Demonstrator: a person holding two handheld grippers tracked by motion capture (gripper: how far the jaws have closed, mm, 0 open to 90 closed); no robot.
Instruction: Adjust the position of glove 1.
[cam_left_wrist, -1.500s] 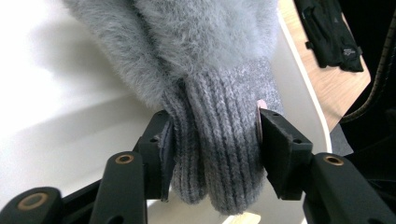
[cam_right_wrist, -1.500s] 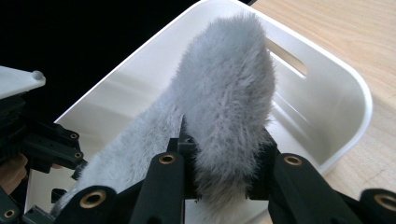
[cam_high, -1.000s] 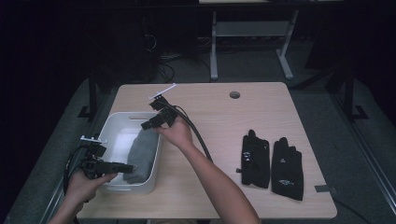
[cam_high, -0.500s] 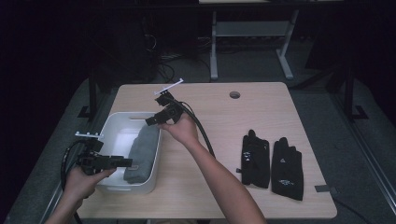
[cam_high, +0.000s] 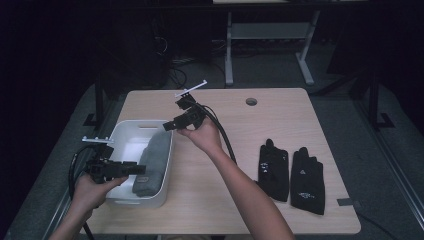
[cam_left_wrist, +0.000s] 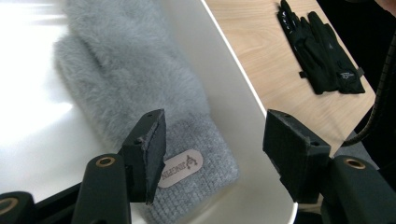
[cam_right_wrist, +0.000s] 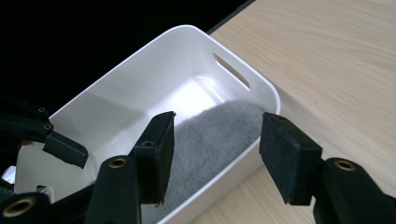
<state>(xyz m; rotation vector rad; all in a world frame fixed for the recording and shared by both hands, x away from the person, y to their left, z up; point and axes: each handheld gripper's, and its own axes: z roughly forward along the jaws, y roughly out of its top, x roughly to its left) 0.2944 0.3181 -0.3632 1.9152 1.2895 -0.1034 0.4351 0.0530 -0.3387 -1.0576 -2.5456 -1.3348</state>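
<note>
Grey fluffy mitten (cam_high: 152, 162) lying flat inside the white bin (cam_high: 123, 132), along the bin's wall nearest the black gloves, cuff with its small label at the bin's near end. Left gripper (cam_left_wrist: 212, 154) poised over the bin's near end, jaws apart with nothing pressed between them, cuff showing in the gap below. Right gripper (cam_right_wrist: 215, 149) raised above the bin's far corner, jaws just opened further, empty, mitten tip visible beneath. Pair of black gloves (cam_high: 292, 175) well apart from the bin on the bare surface (cam_high: 240, 200), side by side, fingers pointing away from the person.

Likely risks: snagging the fluffy pile on a gripper pad while pulling clear, dragging the mitten back up the bin wall; knocking the light bin and sliding it toward the surface edge just beside it; trailing cable (cam_high: 226, 142) sweeping toward the gloves and shifting them
</note>
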